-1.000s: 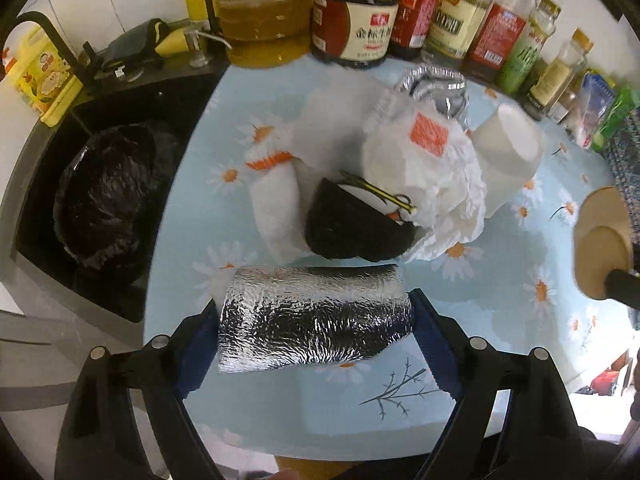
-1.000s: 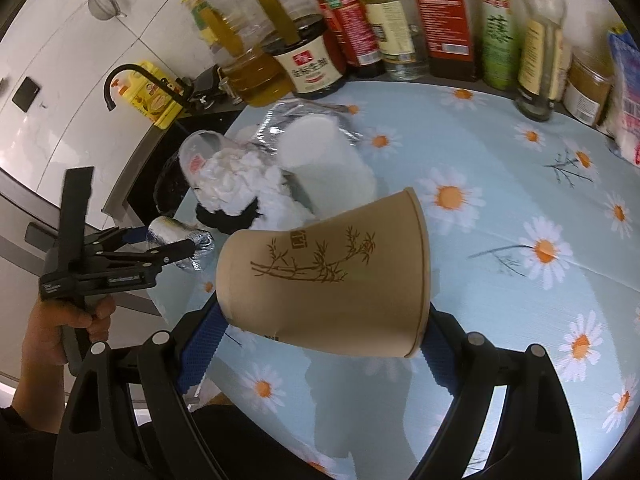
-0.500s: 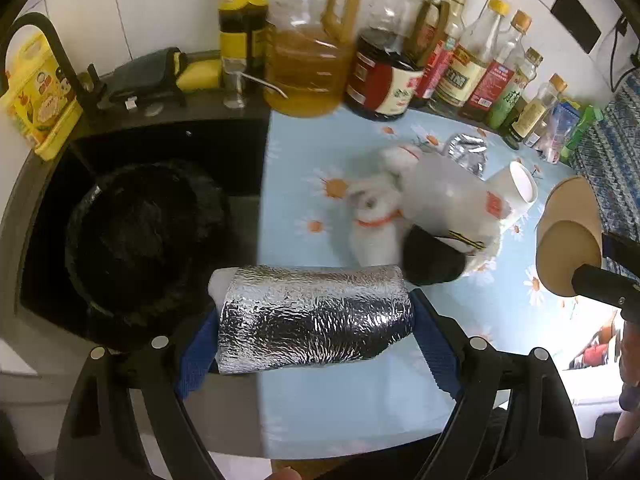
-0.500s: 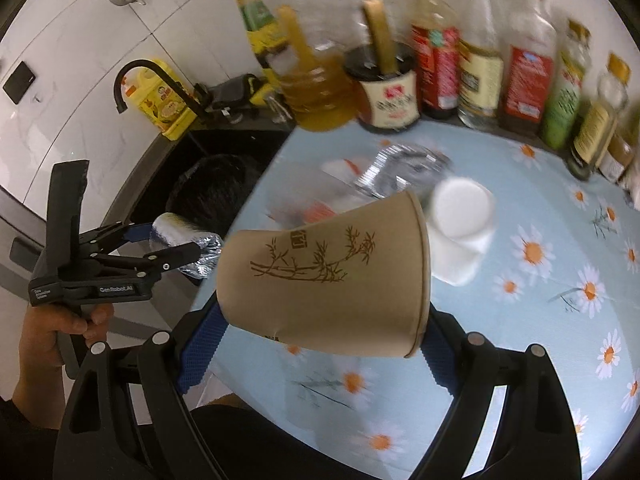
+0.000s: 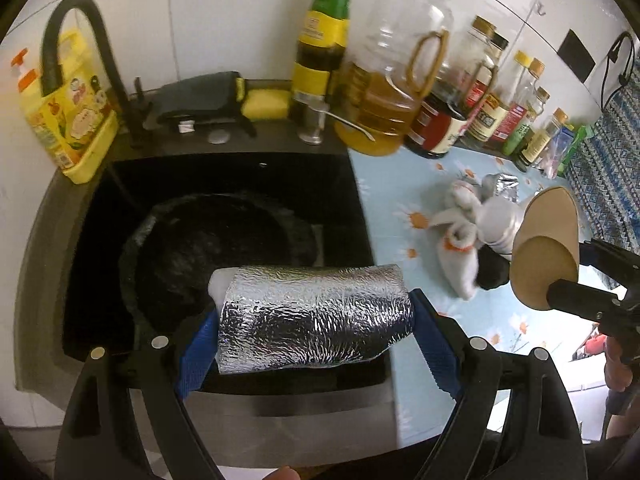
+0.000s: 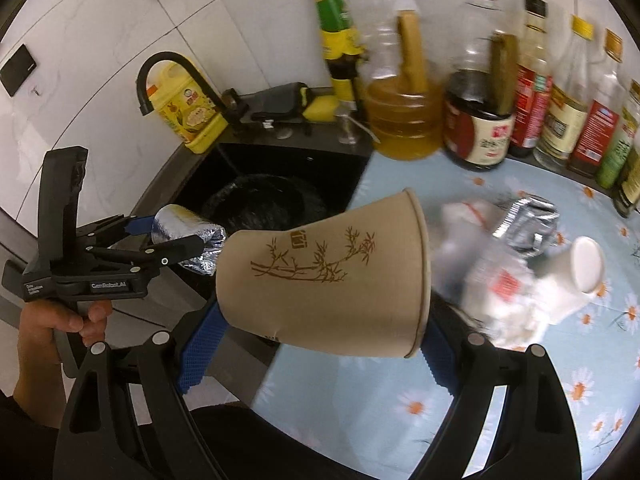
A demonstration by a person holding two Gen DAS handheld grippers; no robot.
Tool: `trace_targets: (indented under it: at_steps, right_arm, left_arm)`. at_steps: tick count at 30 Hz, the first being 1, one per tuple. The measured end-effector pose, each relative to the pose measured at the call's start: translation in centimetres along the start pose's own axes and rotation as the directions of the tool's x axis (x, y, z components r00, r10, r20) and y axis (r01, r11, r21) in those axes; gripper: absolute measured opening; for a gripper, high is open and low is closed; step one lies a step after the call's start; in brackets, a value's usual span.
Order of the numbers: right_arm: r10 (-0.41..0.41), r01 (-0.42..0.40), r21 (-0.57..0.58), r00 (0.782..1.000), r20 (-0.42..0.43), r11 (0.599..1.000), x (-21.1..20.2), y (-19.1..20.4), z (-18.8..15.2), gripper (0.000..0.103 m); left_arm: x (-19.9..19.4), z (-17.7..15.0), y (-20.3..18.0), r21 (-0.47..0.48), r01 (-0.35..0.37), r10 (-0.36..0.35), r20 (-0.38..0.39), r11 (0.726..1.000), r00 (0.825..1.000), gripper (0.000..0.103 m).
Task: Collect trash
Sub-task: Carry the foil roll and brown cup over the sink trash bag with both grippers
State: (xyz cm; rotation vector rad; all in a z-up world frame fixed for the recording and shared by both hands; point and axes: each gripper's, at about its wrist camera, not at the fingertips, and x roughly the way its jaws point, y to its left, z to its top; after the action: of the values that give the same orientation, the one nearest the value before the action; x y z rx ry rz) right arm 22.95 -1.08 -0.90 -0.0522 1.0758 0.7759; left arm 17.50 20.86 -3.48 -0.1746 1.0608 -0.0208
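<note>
Left gripper (image 5: 316,336): clamped on foil roll (image 5: 314,316), lower centre, above bin (image 5: 224,248) in sink.
Right gripper (image 6: 312,340): clamped on paper cup (image 6: 328,276), centre.
Remaining: wrappers (image 6: 508,280), white cup (image 6: 576,276) on table, right; nothing visibly binned.

left tool (image 6: 168,246) | side label | "GenRobot.AI"

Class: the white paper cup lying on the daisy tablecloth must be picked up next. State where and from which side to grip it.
Grip the white paper cup across its side wall, from above. It lies tipped over, so the curved wall faces up and crumpled wrappers crowd its left.
</note>
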Motion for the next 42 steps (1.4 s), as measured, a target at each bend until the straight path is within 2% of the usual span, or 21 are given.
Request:
trace_targets:
  at_steps: [7, 18, 31, 39, 42]
  right_arm:
    - [0.035, -0.035, -0.005, 0.999, 0.006, 0.999, 3.1, 4.3, 2.0, 0.086]
    - [0.071, -0.072, -0.039, 0.997, -0.022, 0.997, 8.3, 7.5, 6.1, 0.086]
    - [0.094, -0.101, -0.044, 0.984, -0.148, 0.994, 16.1, 9.8, 10.7, 0.086]
    - [0.106, -0.116, -0.037, 0.971, -0.216, 0.993, 19.3, 10.0, 12.5, 0.086]
    - [0.12, -0.127, -0.015, 0.966, -0.227, 0.992, 20.0, 9.7, 13.2, 0.092]
  left_arm:
    - [-1.8, 0.3, 4.8, -0.005, -0.025, 0.025, 0.016, 1.0, 1.0, 0.085]
    - [-1.9, 1.5, 10.9, -0.082, -0.024, 0.026, 0.028, 0.996, 0.999, 0.085]
    - [3.0, 2.7, 16.6, -0.224, 0.011, -0.019, -0.036, 0.974, 0.999, 0.085]
    - [6.0, 3.5, 18.0, -0.268, 0.017, -0.041, -0.086, 0.963, 0.995, 0.087]
    - [6.9, 3.8, 18.3, -0.276, 0.001, -0.03, -0.104, 0.961, 0.994, 0.097]
